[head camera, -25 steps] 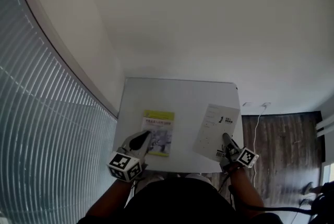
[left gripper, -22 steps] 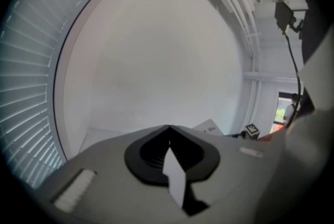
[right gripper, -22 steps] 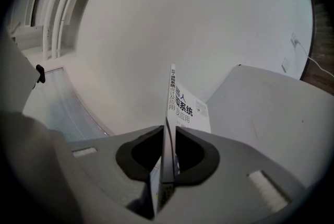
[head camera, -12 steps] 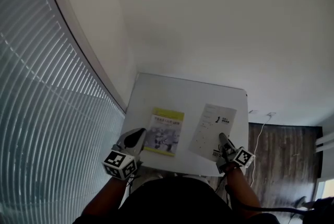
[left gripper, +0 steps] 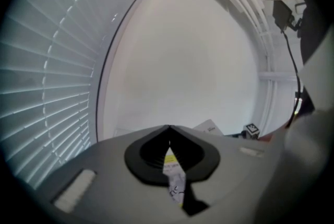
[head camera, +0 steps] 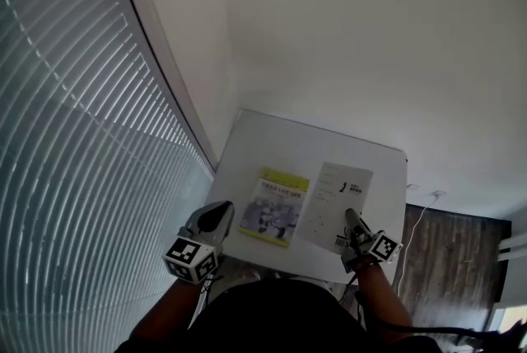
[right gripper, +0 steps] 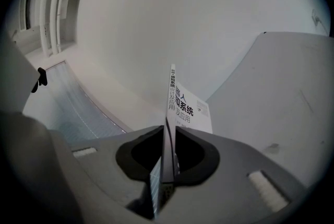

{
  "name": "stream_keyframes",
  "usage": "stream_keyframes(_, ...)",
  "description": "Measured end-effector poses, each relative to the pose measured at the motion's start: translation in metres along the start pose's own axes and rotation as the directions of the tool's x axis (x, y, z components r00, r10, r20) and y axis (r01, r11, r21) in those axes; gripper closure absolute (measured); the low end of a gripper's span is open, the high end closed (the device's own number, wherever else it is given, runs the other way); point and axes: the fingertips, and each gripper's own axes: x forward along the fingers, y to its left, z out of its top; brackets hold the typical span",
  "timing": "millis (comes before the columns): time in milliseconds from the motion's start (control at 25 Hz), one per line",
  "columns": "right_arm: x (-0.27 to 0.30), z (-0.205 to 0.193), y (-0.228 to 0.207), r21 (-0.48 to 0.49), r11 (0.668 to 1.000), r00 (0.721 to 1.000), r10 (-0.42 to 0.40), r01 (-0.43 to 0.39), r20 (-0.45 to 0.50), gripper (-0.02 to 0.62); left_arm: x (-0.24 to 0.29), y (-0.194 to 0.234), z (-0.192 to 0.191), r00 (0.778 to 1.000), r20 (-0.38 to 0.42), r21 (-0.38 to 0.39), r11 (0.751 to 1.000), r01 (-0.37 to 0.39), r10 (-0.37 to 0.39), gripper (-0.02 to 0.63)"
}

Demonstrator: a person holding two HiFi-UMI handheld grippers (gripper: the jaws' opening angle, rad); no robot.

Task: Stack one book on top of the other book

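A yellow-green book (head camera: 277, 206) lies flat on the white table (head camera: 280, 146). It also shows past the jaw tips in the left gripper view as the yellow-green book (left gripper: 172, 157). Right beside it is a white book (head camera: 333, 199) with black print, its left edge close to the yellow one. My right gripper (head camera: 349, 216) is shut on its near edge. In the right gripper view the white book (right gripper: 190, 108) runs edge-on out of the right gripper (right gripper: 167, 127). My left gripper (head camera: 221, 210) hovers just left of the yellow book, jaws shut and holding nothing, as the left gripper (left gripper: 168, 128) shows.
Window blinds (head camera: 82, 137) fill the left side and a white wall runs behind the table. Wooden floor (head camera: 449, 261) with a white cable (head camera: 422, 218) lies to the right of the table.
The white book has travelled left in my right gripper and now sits close against the yellow book. My left gripper has drawn off the yellow book's left corner.
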Motion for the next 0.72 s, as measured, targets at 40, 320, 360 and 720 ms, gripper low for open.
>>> stream_keyframes(40,0.005,-0.002,0.003,-0.005,1.000,1.000,0.009,-0.009,-0.009,0.544,-0.003,0.004,0.000,1.000,0.010,-0.002,1.000,-0.011,0.011,0.603)
stream_keyframes(320,0.036,-0.016,0.022,-0.013,0.998,0.996,0.060,-0.061,-0.064,0.543,-0.024,0.024,0.000,0.997,0.037,-0.003,0.998,-0.069,0.069,0.603)
stream_keyframes(360,0.040,-0.019,0.024,-0.008,0.998,0.995,0.064,-0.065,-0.072,0.545,-0.027,0.027,0.001,0.996,0.040,-0.006,0.997,-0.078,0.078,0.603)
stream_keyframes(720,0.071,-0.078,-0.037,-0.041,0.995,0.985,0.086,-0.093,-0.147,0.545,-0.015,0.055,-0.092,0.992,0.080,-0.046,0.994,-0.096,0.099,0.603)
